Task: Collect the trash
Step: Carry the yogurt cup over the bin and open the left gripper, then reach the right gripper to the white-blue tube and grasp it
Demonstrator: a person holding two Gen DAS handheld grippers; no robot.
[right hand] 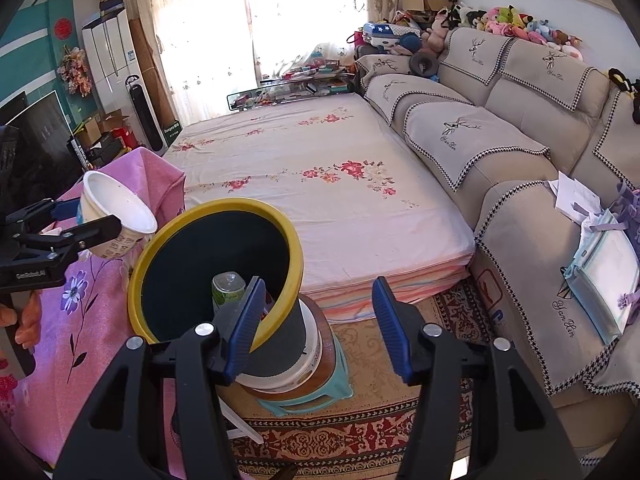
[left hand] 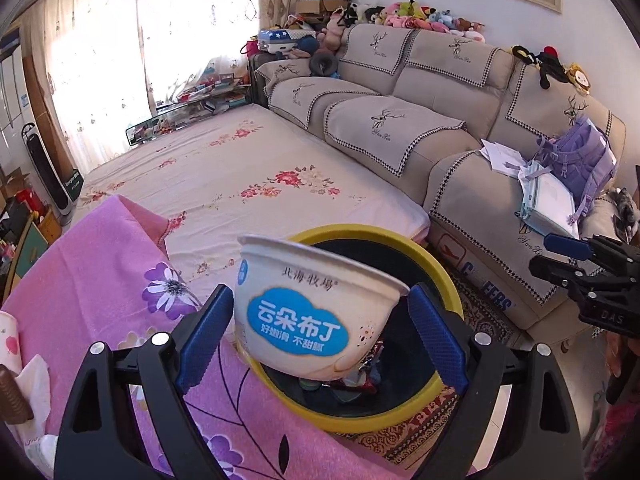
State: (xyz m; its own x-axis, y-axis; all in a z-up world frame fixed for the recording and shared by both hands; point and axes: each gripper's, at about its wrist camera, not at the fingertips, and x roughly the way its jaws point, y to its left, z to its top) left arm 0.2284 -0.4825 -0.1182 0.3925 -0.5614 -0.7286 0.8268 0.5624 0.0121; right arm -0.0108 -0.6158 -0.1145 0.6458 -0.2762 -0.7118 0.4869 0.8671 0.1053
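Note:
A white pudding cup (left hand: pixel 308 312) with a blue cloud label hangs tilted over the bin, my left gripper (left hand: pixel 320 292) shut on it at its rim. Just behind and below it is the black bin with a yellow rim (left hand: pixel 440 264). In the right wrist view the bin (right hand: pixel 224 208) leans toward the left gripper (right hand: pixel 86 216), and a green-labelled bottle (right hand: pixel 228 288) lies inside. My right gripper (right hand: pixel 318 284) is open and holds nothing; its left finger overlaps the bin's rim. It also shows at the right edge as the right gripper (left hand: pixel 556 260).
The bin rests on a white pail (right hand: pixel 280 376) on a turquoise stool (right hand: pixel 312 396) over a patterned rug (right hand: pixel 360 432). A pink floral cloth (left hand: pixel 100 280) bears a crumpled tissue (left hand: pixel 34 380) and a heart-print cup (left hand: pixel 8 344). A floral mattress (right hand: pixel 320 160) and a beige sofa (right hand: pixel 520 128) lie beyond.

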